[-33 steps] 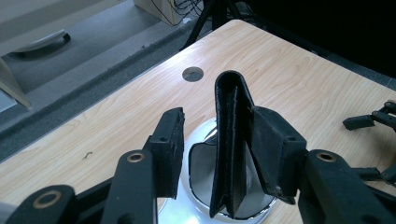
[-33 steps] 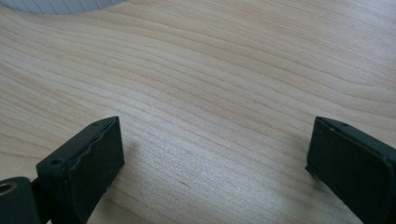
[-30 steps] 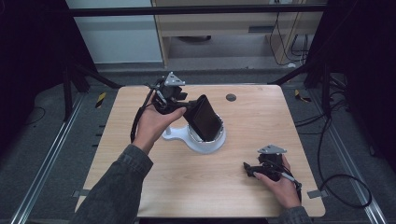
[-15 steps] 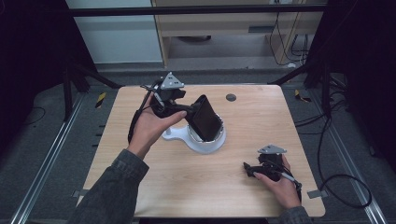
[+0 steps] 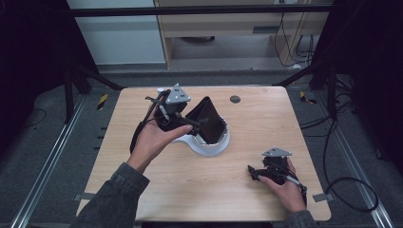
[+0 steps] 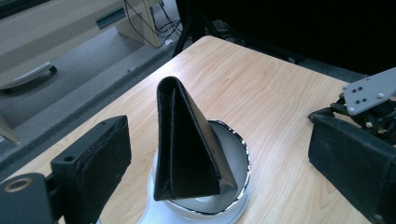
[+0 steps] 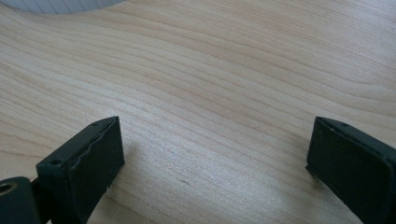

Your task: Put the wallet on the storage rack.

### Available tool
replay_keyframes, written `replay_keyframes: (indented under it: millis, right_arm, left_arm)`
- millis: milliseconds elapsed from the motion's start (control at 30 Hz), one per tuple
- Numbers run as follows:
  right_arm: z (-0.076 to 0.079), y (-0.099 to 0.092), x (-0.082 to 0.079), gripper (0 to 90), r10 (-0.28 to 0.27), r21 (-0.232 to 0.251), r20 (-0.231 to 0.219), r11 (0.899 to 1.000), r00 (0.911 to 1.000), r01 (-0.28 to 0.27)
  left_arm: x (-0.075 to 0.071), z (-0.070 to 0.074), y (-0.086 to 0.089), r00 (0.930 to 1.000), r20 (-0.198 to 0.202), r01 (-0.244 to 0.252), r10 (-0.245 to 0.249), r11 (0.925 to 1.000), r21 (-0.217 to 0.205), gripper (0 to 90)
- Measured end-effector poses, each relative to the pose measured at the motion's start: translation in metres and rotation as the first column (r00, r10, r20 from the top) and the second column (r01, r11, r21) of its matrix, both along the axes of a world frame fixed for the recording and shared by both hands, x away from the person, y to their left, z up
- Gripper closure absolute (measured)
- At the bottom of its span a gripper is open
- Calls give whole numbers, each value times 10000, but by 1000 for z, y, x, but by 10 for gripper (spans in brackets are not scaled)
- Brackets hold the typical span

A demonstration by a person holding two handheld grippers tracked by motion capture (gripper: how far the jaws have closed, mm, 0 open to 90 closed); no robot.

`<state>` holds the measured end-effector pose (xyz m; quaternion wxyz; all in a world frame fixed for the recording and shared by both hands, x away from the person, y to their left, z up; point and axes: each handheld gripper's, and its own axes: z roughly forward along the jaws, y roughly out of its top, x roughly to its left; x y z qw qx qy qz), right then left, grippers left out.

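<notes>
Folded black leather wallet (image 6: 187, 149) stands upright in the white round bowl (image 6: 233, 154) at table centre, at 12 o'clock between the left gripper's (image 5: 192, 122) just-opened jaws; right gripper (image 5: 254, 172) open, idle.

Each hand carries a black gripper with 2 blocky black jaws faced in ridged padding. The left gripper (image 5: 202, 124), beside the white bowl (image 5: 209, 148), wears a grey 3-cornered plate and trails a black cable. The right gripper (image 5: 252, 173), well apart from that bowl, bears the same grey plate. The left sleeve (image 5: 111, 202) is dark grey-green cloth.
</notes>
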<state>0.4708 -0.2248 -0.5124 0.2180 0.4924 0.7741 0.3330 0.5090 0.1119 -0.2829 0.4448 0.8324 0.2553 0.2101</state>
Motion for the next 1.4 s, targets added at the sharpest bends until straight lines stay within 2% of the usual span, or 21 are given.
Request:
replay_keyframes:
  millis: [100, 233, 333, 567, 733, 833, 1033, 1100, 1400]
  right_arm:
    - [0, 0, 0, 39, -2, 23, -9, 10000, 10000, 2]
    - [0, 0, 0, 39, -4, 27, -10, 10000, 10000, 4]
    - [0, 0, 0, 39, -9, 24, -12, 10000, 10000, 9]
    - [0, 0, -1, 39, -41, 50, -32, 10000, 10000, 41]
    - [0, 0, -1, 39, -43, 53, -29, 10000, 10000, 43]
    - [0, 0, -1, 39, -51, 53, -31, 10000, 10000, 51]
    - [0, 0, -1, 39, -45, 32, -13, 10000, 10000, 45]
    - [0, 0, -1, 39, -44, 36, -20, 10000, 10000, 44]
    - [0, 0, -1, 39, -52, 17, -3, 10000, 10000, 52]
  left_arm:
    - [-5, 0, 2, 9999, 127, -57, 59, 9999, -151, 48]
    - [-11, -2, 3, 9998, 201, -23, 26, 9999, -146, 45]
    - [-21, -8, 8, 9998, 197, -49, 53, 9998, -182, 44]
    - [-32, -19, 17, 9998, 181, -18, 22, 9997, -240, 38]
    - [-41, -34, 23, 10000, -17, 81, -82, 9998, -179, 38]
    - [-43, -40, 24, 10000, -10, 66, -66, 9999, -117, 37]
    - [-48, -61, 31, 9996, -286, 49, -50, 10000, -45, 37]
    - [-49, -65, 32, 9994, -337, 80, -79, 10000, 28, 37]
    - [-55, -99, 39, 9964, -830, 206, -190, 9996, 190, 37]
